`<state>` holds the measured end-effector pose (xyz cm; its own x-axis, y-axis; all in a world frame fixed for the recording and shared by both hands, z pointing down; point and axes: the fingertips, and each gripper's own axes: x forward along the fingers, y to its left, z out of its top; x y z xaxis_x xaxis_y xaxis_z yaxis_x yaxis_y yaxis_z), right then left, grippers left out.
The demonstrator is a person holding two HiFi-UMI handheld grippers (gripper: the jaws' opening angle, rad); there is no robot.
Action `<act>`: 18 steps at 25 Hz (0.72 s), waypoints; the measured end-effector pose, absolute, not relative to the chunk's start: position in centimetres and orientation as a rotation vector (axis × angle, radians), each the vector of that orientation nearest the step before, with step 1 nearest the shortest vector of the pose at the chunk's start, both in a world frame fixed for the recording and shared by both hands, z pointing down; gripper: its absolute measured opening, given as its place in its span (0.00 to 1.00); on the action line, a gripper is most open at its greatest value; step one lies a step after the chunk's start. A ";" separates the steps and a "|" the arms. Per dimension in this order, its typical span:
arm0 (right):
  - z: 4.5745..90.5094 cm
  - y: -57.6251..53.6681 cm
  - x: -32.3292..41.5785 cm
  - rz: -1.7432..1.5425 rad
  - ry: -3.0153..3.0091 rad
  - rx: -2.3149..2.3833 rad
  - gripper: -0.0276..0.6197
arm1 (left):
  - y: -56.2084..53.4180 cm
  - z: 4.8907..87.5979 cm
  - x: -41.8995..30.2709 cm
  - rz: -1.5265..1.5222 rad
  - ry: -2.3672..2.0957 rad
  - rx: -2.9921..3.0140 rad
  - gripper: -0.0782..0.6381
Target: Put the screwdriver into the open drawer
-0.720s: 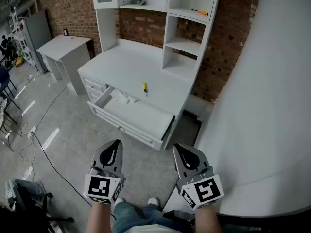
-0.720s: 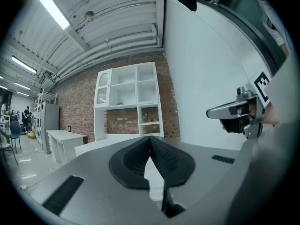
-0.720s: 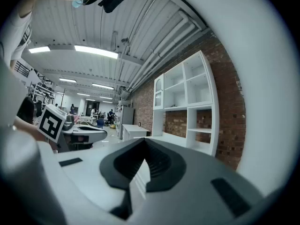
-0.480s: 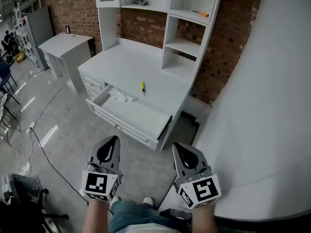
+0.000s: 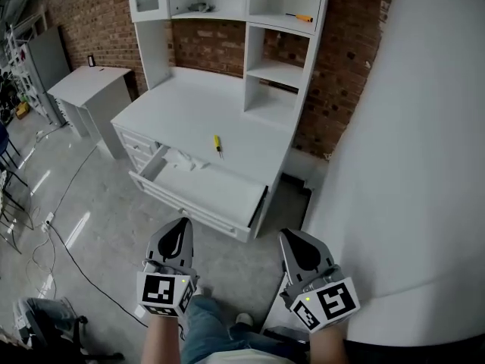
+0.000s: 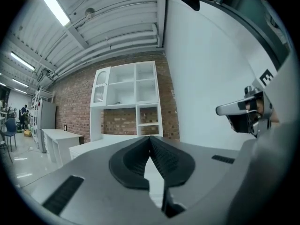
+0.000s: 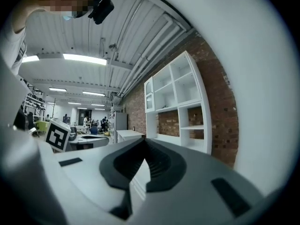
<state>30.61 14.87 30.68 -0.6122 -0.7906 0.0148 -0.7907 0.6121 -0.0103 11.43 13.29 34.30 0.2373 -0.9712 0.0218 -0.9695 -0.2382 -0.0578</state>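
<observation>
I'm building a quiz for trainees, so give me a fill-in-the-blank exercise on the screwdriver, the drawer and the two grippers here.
1. The yellow-handled screwdriver lies on the white ____, just behind the open drawer.
2. The left gripper and the right gripper have shut jaws and hold ____.
3. The wall at the back is built of ____.
Missing words: desk; nothing; brick.

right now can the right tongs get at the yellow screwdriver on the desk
Probably not yet: the right tongs, shut, hang well short of the screwdriver on the desk, with floor and the open drawer between. Nothing blocks the way.
</observation>
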 end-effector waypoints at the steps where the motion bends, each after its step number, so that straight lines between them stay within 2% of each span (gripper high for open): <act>1: 31.0 14.4 30.2 0.014 -2.789 1.396 0.06 | 12.6 34.4 10.9 -0.077 1.910 -2.456 0.13; 18: 30.1 1.9 14.7 -0.145 -2.654 1.549 0.06 | -1.1 33.1 -6.9 -0.011 1.834 -2.515 0.13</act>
